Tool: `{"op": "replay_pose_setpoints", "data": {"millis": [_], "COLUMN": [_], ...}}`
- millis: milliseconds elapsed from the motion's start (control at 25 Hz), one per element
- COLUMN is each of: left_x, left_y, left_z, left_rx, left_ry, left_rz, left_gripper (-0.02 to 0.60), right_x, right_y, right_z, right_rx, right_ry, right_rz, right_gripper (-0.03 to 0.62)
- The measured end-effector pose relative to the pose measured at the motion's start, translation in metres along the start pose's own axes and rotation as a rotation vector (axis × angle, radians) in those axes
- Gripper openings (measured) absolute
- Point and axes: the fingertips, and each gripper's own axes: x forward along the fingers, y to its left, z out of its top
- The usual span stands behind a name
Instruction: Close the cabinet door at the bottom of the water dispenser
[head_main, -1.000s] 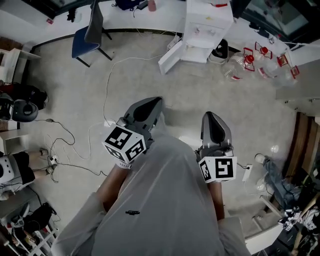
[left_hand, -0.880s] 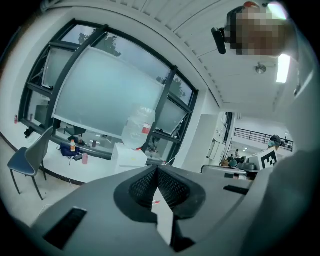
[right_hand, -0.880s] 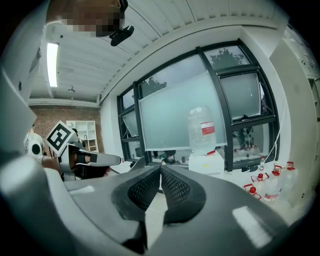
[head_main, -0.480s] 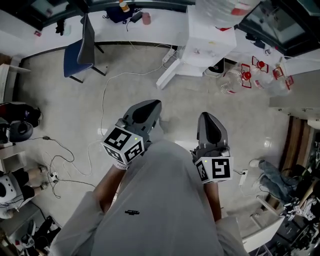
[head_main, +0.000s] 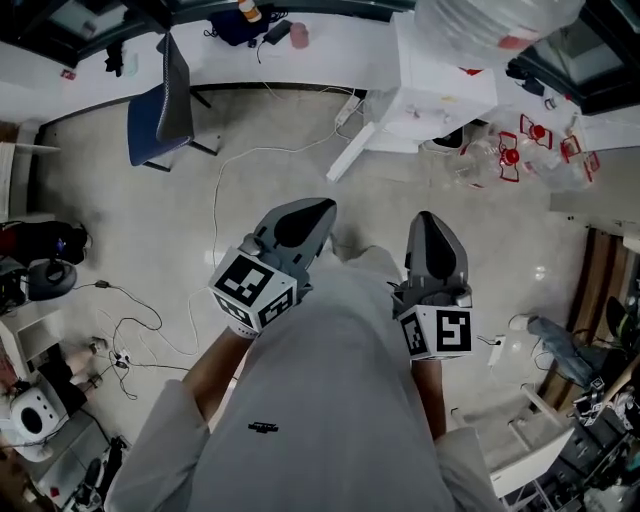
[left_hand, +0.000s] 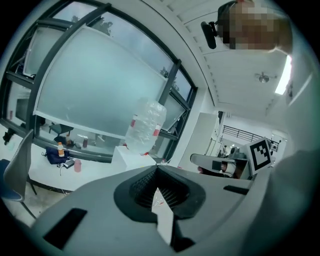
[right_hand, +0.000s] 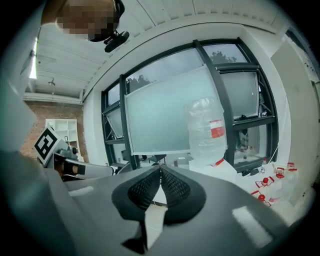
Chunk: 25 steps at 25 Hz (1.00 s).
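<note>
Cabinet door (head_main: 349, 152) juts open from the water dispenser (head_main: 445, 95), visible only in the head view; gripper views catch just its bottle (right_hand: 205, 131). Left gripper (left_hand: 156, 168) and right gripper (right_hand: 160, 168), well short of the dispenser, are pressed together, empty

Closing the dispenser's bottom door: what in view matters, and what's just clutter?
Job:
water dispenser
cabinet door, swung open
left gripper, shut, empty
right gripper, shut, empty

Lying about:
blue chair
red-capped bottles on the floor beside the dispenser
cables across the floor
</note>
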Motion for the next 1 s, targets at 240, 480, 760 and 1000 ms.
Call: {"op": "replay_pose_setpoints", "data": {"millis": [240, 480, 760, 1000], "left_x": [0.01, 0.011, 0.013, 0.02], "left_y": [0.009, 0.023, 0.042, 0.06], "left_z": [-0.001, -0.009, -0.031, -0.045], "left_rx": [-0.056, -0.125, -0.183, -0.175], "left_ry": [-0.009, 0.002, 0.049, 0.099], "left_rz": [0.038, 0.095, 0.157, 0.167], "left_gripper": [0.002, 0.002, 0.002, 0.002], "right_x": [0.028, 0.054, 0.08, 0.11], "right_y": [-0.008, -0.007, -0.005, -0.009], "right_z": [-0.005, -0.025, -0.048, -0.066], "right_rx": [-0.026, -0.045, -0.034, 0.005], "right_ry": [0.036, 0.123, 0.163, 0.159], "right_rz": [0.031, 0.094, 0.157, 0.2], "right_gripper": [0.009, 0.009, 0.011, 0.011]}}
